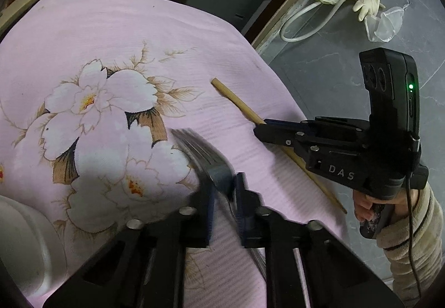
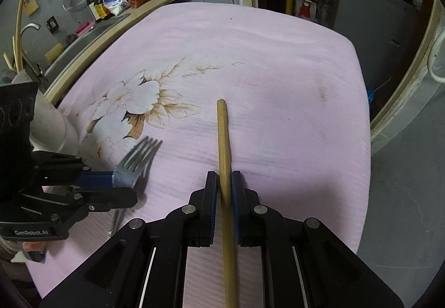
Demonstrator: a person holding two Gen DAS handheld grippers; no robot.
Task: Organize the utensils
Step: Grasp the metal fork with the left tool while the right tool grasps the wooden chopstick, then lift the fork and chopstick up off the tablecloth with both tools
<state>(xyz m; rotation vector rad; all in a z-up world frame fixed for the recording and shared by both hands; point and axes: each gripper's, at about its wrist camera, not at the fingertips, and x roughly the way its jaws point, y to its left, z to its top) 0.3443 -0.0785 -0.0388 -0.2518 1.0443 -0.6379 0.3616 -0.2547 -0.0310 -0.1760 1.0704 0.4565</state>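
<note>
Lying across the right part of a pink flowered cloth (image 2: 278, 63), a wooden chopstick (image 2: 222, 124) is clamped between the fingers of the right gripper (image 2: 224, 183), whose pads are drawn in narrowly against its two sides; the blunt end is pointed away from the camera, and the shaft runs back under the gripper body. In the left wrist view the same chopstick (image 1: 236, 102) is seen slanting over the cloth (image 1: 111, 30), with the right gripper (image 1: 261, 131) closed on its middle. A metal fork (image 2: 139, 160) is held by the left gripper (image 2: 122, 188), its neck pinched between the blue pads and its tines directed toward the printed flower. From the left wrist camera the fork (image 1: 203, 158) appears blurred, its head raised above the cloth in front of the left gripper (image 1: 225, 191), whose jaws are narrowly set around the handle. A white container (image 1: 25, 246) is partly seen at the cloth's near left edge, beside the left gripper.
</note>
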